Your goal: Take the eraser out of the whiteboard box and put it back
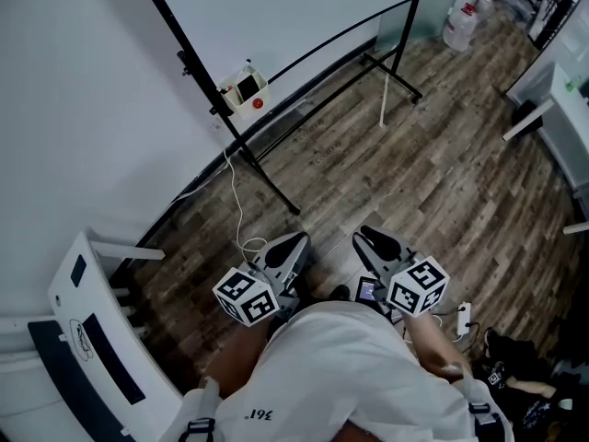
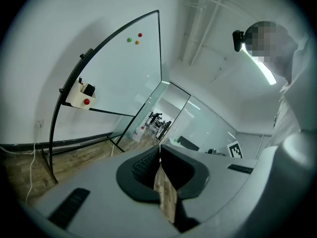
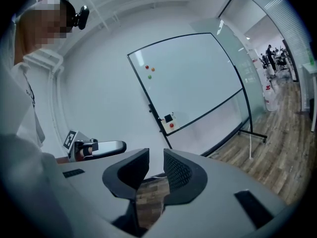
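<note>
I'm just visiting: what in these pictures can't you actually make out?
- Whiteboard box, all views: too small to tell what lies inside, eraser included.
- Whiteboard, head view: top cut off by the picture's upper edge.
- Person's hands, head view: hidden under the grippers' marker cubes.

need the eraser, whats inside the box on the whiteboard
A dark block, probably the eraser, stands up out of the box. The box's wall hides whatever lies lower down.
</note>
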`<state>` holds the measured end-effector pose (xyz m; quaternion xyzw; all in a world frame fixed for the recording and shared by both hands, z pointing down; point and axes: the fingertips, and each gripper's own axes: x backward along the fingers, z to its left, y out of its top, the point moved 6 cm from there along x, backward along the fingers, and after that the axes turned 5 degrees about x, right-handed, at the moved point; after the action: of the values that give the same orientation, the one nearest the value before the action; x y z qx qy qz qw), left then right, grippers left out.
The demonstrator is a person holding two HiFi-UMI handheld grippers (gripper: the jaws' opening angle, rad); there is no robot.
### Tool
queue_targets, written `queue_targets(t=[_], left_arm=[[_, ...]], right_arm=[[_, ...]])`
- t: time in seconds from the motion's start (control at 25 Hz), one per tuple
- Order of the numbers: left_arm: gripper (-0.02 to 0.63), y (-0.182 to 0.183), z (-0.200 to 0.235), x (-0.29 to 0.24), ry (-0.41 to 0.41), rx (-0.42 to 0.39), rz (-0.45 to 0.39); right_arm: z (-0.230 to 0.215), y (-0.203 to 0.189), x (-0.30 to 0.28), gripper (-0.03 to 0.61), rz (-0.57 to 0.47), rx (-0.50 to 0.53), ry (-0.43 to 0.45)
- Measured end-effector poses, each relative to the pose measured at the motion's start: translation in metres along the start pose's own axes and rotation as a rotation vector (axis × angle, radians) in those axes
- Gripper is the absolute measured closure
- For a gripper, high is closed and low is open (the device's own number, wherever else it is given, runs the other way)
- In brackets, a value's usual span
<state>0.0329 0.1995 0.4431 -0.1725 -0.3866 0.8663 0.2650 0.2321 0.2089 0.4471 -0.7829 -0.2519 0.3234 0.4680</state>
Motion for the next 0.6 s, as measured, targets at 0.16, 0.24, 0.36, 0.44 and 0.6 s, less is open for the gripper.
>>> queue_targets(t=[0.16,0.24,0.36,0.44,0.6], left_arm=[[0.617,0.036,0.031,-0.005,-0.037,0.010,-0.013],[0.609,0.058,0.049,-0.008,-0.046,0.007,-0.017],[0.603,0.088,0.077,-0.008,-0.050,0.005,-0.005],[0.594,0.106,0.098,-0.004,-0.043,0.004,-0.001],[0.575,0.135,0.135,0.007,-0.008,-0.007,0.002]], right_arm=[[-0.001,0.017,-0.037,0.483,-0.005,-0.002,-0.017],[-0.004,0.026,-0.059,0.483,-0.005,-0.007,-0.029],[-0.003,0.040,-0.096,0.483,0.000,-0.006,-0.040],[-0.003,0.048,-0.122,0.483,0.006,-0.001,-0.046],[0.001,0.057,-0.166,0.483,0.017,0.014,-0.056]])
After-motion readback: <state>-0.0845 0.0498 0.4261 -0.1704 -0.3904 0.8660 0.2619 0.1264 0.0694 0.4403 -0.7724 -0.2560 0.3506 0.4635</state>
